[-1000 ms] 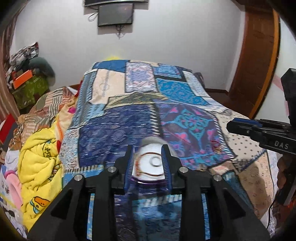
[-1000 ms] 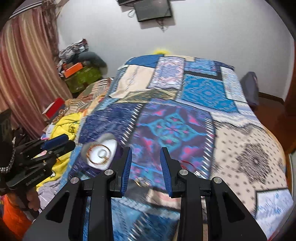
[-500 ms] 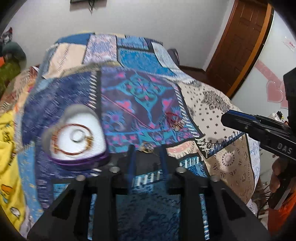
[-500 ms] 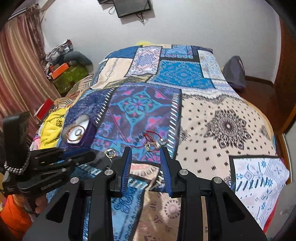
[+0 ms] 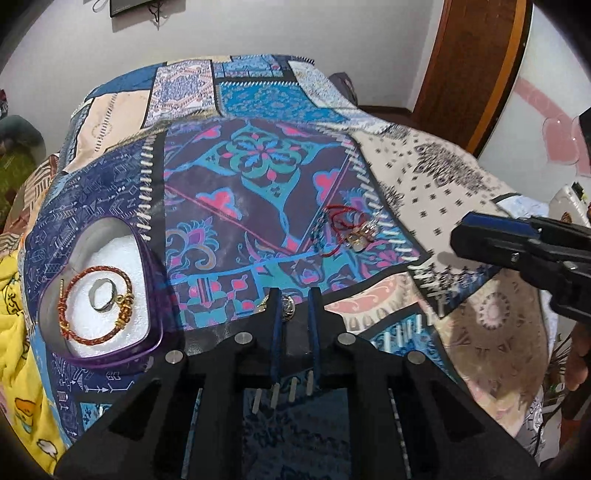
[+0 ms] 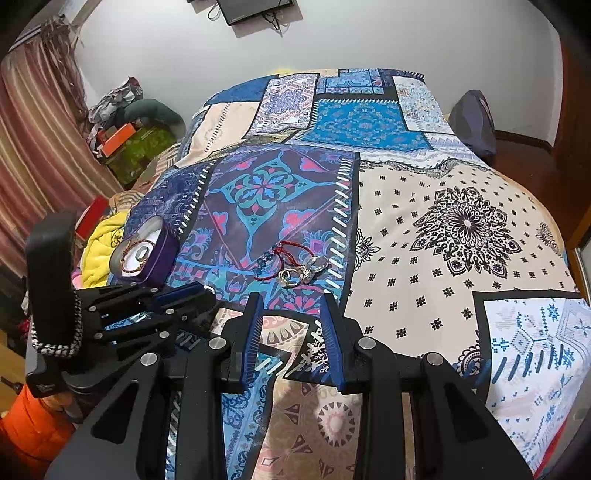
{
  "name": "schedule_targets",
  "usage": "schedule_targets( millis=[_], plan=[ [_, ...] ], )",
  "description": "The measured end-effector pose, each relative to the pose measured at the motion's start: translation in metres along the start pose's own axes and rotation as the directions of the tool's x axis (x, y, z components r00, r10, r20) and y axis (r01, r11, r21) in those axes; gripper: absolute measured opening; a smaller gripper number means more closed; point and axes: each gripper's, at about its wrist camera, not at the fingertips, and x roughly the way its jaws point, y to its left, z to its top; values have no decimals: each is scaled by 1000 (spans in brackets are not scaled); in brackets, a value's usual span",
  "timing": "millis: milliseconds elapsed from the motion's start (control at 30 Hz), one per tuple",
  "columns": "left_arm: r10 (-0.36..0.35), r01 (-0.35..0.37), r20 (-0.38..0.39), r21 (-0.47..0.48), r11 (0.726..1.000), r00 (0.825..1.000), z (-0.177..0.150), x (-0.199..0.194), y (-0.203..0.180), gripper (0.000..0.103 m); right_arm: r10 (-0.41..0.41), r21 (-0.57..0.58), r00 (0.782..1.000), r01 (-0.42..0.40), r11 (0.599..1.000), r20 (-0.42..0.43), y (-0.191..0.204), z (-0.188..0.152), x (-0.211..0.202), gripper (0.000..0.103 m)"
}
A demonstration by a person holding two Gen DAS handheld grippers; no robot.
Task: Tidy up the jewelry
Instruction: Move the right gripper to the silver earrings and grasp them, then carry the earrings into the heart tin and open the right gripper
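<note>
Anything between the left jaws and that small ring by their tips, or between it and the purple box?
Nothing visible. The ring lies on the bedspread at the left gripper tips, jaws open. Bare cloth runs left to the open box.

Patchwork bedspread, yellow blanket, wall-mounted screen

Released heart box onto quilt; swung my left gripper right, fingers now narrowed around small ring. Pulled right gripper back; loose rings in view.
</note>
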Motion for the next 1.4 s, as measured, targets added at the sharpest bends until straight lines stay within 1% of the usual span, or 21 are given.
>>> schedule_targets(
  millis=[133,333,433,600,767,867,967,1067,1100,1133,1167,1200,1400],
  plan=[
    [11,-11,-4,-6,1000,1000,-2,6,2,7,3,9,1000,-3,1000,-8,-3,-1,3,29],
    [2,-2,7,-13,1000,1000,-1,1,3,6,-1,9,1000,1,1000,-12,-6,0,5,29],
    [-11,12,40,-24,1000,999,2,-11,4,6,-16,-4,1000,16,1000,-14,-5,4,8,28],
    [-10,14,104,-42,999,995,12,-32,10,6,-39,-28,999,38,999,-31,-5,12,23,28],
    [-3,14,149,-73,997,989,18,-48,25,6,-49,-52,996,45,998,-73,-6,18,43,28],
    [3,13,168,-91,996,986,20,-55,34,6,-65,-82,993,57,995,-97,-3,19,54,28],
    [13,7,178,-108,994,984,20,-59,43,6,-63,-88,989,52,995,-131,-3,19,67,28],
    [17,6,180,-123,992,984,18,-60,49,6,-59,-80,991,49,996,-124,-3,18,71,28],
    [22,1,180,-126,992,983,18,-60,51,6,-59,-78,991,50,996,-119,-3,19,70,28],
    [27,-4,179,-127,992,983,17,-60,52,6,-59,-77,992,50,996,-116,-3,19,70,25],
    [29,-6,179,-128,992,983,16,-60,53,6,-59,-77,992,50,996,-116,-2,19,70,18],
    [31,-8,177,-129,992,984,16,-59,53,6,-60,-76,992,51,996,-114,-2,19,71,15],
    [26,0,179,-140,990,984,12,-60,54,6,-66,-83,993,58,995,-97,2,20,67,15]
  ],
)
